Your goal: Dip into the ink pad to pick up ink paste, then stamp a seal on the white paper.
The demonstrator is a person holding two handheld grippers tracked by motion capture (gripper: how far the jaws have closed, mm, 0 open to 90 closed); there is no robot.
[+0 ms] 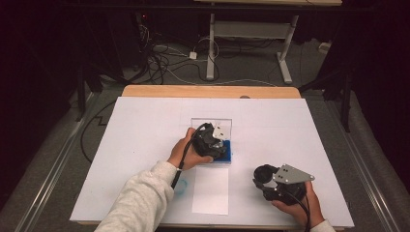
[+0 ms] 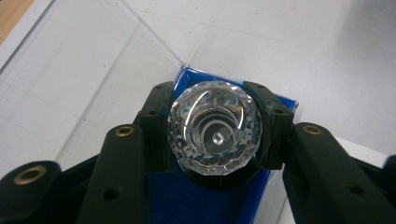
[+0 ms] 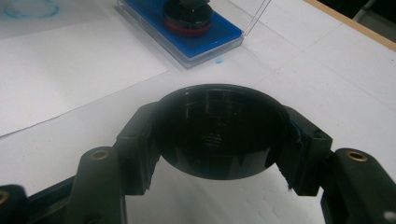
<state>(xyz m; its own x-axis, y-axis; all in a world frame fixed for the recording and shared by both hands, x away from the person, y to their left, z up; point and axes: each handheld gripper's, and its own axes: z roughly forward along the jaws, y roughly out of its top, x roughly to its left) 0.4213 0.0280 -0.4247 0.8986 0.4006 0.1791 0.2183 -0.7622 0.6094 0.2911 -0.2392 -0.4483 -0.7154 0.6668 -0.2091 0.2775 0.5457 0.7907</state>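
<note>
My left gripper (image 2: 211,95) is shut on a round faceted clear crystal (image 2: 215,128), with a jaw on either side of it. The crystal sits over a black round base (image 2: 219,181) on the blue pad (image 2: 196,205) of a clear case. In the high view the left gripper (image 1: 212,141) is over that case (image 1: 211,123) at the table's middle. My right gripper (image 3: 219,119) is shut on a black round cap (image 3: 219,140), held just above the white table. In the high view the right gripper (image 1: 269,180) is near the front right, apart from the case.
The case's clear lid (image 2: 70,70) stands open behind the blue pad. A black base with a red band (image 3: 187,18) rests on the blue tray (image 3: 219,35). A white paper sheet (image 1: 210,190) and a blue smudge (image 1: 181,188) lie near the front edge. The wooden table edge (image 1: 208,91) runs at the back.
</note>
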